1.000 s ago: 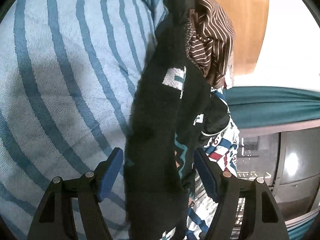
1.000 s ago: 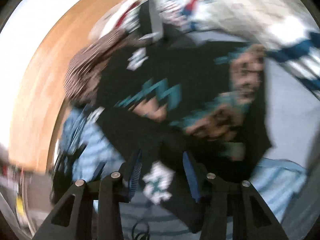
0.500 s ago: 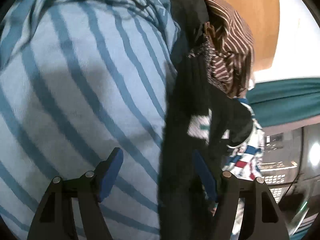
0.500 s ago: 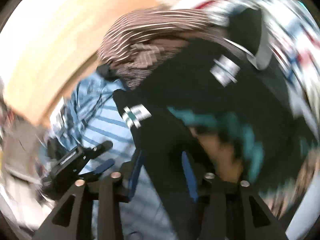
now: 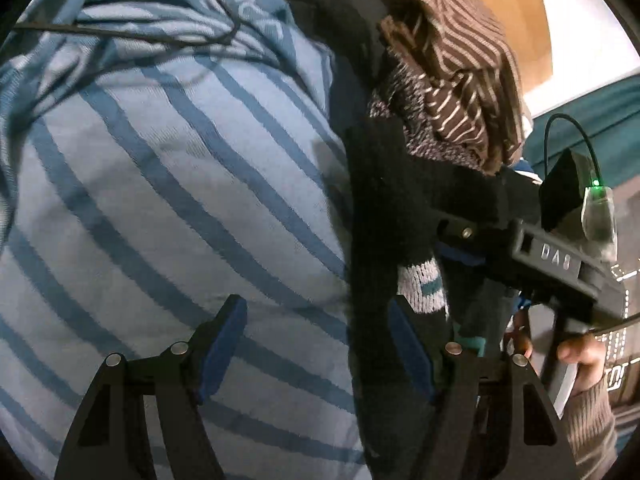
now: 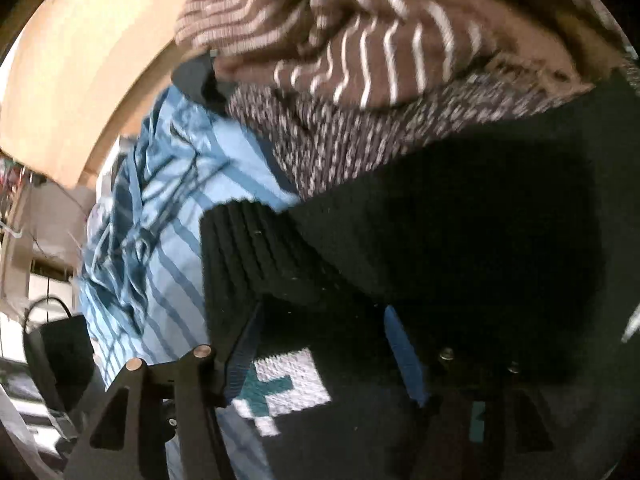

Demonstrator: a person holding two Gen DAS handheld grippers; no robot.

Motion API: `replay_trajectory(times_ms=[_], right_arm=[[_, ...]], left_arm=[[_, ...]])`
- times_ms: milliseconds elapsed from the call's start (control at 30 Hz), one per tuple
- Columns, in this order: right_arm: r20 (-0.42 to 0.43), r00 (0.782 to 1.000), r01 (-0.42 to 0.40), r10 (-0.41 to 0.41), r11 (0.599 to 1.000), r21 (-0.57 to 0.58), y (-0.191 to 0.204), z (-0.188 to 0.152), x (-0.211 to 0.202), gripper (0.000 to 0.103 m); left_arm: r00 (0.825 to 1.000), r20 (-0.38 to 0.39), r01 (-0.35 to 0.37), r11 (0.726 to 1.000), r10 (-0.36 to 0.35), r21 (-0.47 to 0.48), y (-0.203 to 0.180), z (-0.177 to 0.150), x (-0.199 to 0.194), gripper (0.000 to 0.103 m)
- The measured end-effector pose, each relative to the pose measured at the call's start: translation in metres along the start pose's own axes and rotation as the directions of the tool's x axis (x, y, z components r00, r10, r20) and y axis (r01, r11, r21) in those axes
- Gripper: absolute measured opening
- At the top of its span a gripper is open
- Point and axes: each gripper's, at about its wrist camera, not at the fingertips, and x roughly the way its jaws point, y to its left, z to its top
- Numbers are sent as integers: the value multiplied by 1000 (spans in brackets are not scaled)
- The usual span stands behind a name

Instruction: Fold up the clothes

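While the left gripper [image 5: 316, 344] gapes over striped bedding [image 5: 160, 200], the right gripper [image 6: 320, 356] straddles, unclenched, the soft, heavy black knit sweater [image 6: 440, 240]; grasp its ribbed hem [image 6: 256, 256]

Black sweater [image 6: 440, 220] runs off the bottom and right edges of the right wrist view; full shape unseen. Brown striped top [image 6: 380, 60] motion-blurred, cut by the upper edge. Right gripper [image 6: 324, 360]: far finger lost against dark knit, grip unclear. Hand [image 5: 580, 360] half hidden behind the gripper's handle.
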Motion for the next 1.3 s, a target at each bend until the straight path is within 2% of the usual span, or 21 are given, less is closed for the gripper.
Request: replay_trajectory(times_ms=[33, 67, 133, 233, 300, 400, 467, 500, 533, 567, 633, 767, 800, 867, 967, 1033, 1100, 1133, 1200, 1267, 1300], right_arm=[[5, 1000, 8, -8, 1000, -18, 3, -2, 3, 44], [10, 1000, 17, -17, 999, -36, 6, -5, 6, 19], [43, 998, 48, -43, 993, -103, 20, -9, 2, 15], [119, 992, 68, -50, 986, -151, 34, -10, -19, 14], [179, 983, 73, -49, 989, -129, 31, -7, -36, 14], [179, 975, 143, -128, 987, -72, 15, -3, -35, 14], [159, 971, 184, -178, 982, -27, 4, -5, -23, 17], [171, 969, 181, -177, 983, -6, 2, -7, -22, 17], [193, 965, 178, -178, 984, 20, 1, -10, -23, 26], [220, 959, 171, -176, 984, 42, 3, -14, -27, 36], [287, 943, 152, -168, 985, 79, 10, -25, -40, 38], [416, 895, 105, -157, 984, 146, 24, -47, -65, 39], [428, 891, 94, -152, 984, 154, 28, -53, -69, 38], [391, 915, 49, -103, 988, 145, 31, -69, -66, 37], [291, 956, -8, -39, 987, 158, 28, -86, -49, 36], [228, 971, 24, -70, 980, 198, 20, -93, -33, 36], [178, 977, 72, -121, 964, 258, 3, -94, -17, 36], [164, 979, 68, -121, 952, 300, -5, -94, -11, 32], [180, 981, -3, -76, 916, 401, -18, -99, -9, 33], [249, 968, -92, -24, 892, 442, -17, -108, -25, 36], [281, 959, -110, -23, 888, 447, -15, -114, -35, 36]], left_arm=[[1000, -3, 3, 1000, -3, -5, 1, 1, 3, 72], [1000, -7, 6, 1000, -6, -9, 2, 1, 6, 72], [1000, -3, 10, 1000, -10, -5, 1, 3, 7, 72], [1000, 16, 12, 1000, -12, 14, -3, 4, 3, 68], [999, 30, 16, 1000, -17, 22, -5, 4, -1, 68], [999, 39, 37, 999, -38, 39, -14, 8, -1, 68], [999, 40, 2, 998, -5, 69, -23, 12, 8, 64], [999, 40, -16, 996, 13, 84, -27, 14, 12, 58], [998, 40, -57, 994, 53, 95, -30, 19, 22, 53], [996, 36, -90, 992, 87, 87, -30, 26, 32, 50], [994, 28, -108, 993, 107, 55, -29, 40, 42, 38], [994, 61, -93, 995, 94, -23, -20, 60, 32, 35], [994, 58, -92, 995, 94, -27, -18, 59, 26, 35], [996, 48, -80, 996, 82, -33, -12, 55, 15, 35], [999, -10, -33, 998, 33, -48, -1, 40, -1, 35], [999, -46, -5, 999, 2, -47, 4, 29, -8, 35], [997, -72, 11, 999, -14, -47, 7, 21, -13, 35], [997, -80, 17, 999, -21, -51, 8, 17, -15, 35], [995, -87, 36, 998, -41, -59, 10, 10, -19, 35], [994, -95, 56, 997, -62, -61, 10, 2, -24, 35], [992, -99, 73, 996, -78, -60, 10, -2, -27, 35]])
